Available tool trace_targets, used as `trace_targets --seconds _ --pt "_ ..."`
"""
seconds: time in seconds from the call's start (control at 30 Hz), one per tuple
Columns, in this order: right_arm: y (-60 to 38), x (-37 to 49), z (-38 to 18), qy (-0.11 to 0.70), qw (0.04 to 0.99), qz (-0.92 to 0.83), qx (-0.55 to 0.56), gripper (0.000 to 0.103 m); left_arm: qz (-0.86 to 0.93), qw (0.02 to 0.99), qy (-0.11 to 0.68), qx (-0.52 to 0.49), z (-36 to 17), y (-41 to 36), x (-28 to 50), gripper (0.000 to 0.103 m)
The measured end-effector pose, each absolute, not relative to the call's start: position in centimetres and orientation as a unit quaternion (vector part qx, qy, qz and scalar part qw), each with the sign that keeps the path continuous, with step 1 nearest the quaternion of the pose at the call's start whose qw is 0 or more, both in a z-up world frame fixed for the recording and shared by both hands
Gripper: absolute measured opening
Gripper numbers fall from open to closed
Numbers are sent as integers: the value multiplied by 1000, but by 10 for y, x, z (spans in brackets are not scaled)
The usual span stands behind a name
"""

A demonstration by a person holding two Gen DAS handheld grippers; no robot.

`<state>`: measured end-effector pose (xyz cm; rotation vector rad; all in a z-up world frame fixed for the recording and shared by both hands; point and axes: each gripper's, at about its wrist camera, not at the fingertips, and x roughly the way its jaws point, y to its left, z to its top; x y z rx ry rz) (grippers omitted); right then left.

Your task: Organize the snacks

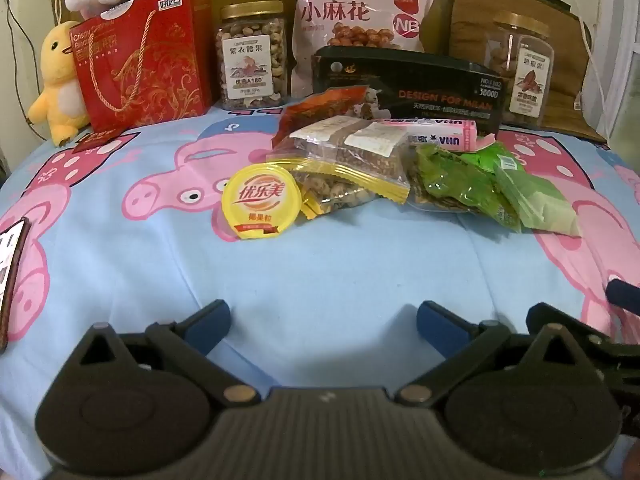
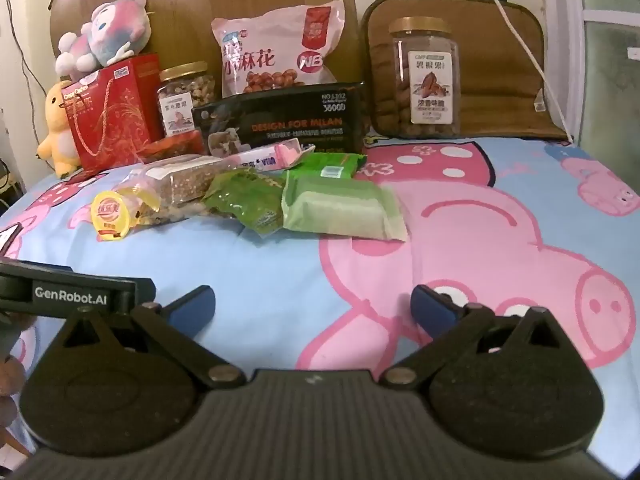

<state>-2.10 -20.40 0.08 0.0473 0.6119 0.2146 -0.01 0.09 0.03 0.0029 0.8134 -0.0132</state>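
Observation:
A heap of snacks lies mid-bed: a yellow jelly cup (image 1: 261, 201) (image 2: 111, 216), clear bags of brown snacks (image 1: 348, 160) (image 2: 180, 188), a pink box (image 1: 440, 136) (image 2: 268, 158), green packets (image 1: 460, 184) (image 2: 248, 200) and a pale green wafer pack (image 1: 536, 204) (image 2: 340, 208). My left gripper (image 1: 323, 326) is open and empty, low over the sheet, short of the cup. My right gripper (image 2: 313, 311) is open and empty, in front of the green packs.
Along the back stand a red gift bag (image 1: 144, 60) (image 2: 108, 116), a cashew jar (image 1: 253, 58) (image 2: 186, 96), a pink snack bag (image 1: 360, 12) (image 2: 276, 48), a black box (image 1: 420, 88) (image 2: 288, 120) and a pecan jar (image 1: 520, 68) (image 2: 426, 76). Plush toys (image 1: 56, 80) (image 2: 104, 36) sit at the left.

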Motion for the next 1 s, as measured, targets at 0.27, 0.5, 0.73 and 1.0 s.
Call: trace_targets --seconds 0.27,0.5,0.73,1.0 --pt "-211 -22 0 294 948 112 49 103 -15 930 368 9 1 -2 -11 103" --pt "-211 -27 1 291 949 112 54 103 -36 937 348 18 -3 3 -23 103" --pt "-205 -28 1 289 946 138 39 103 -49 938 342 -10 -1 14 -29 103" --pt "-200 -27 7 284 942 175 32 66 -30 962 272 -4 20 54 -37 97"
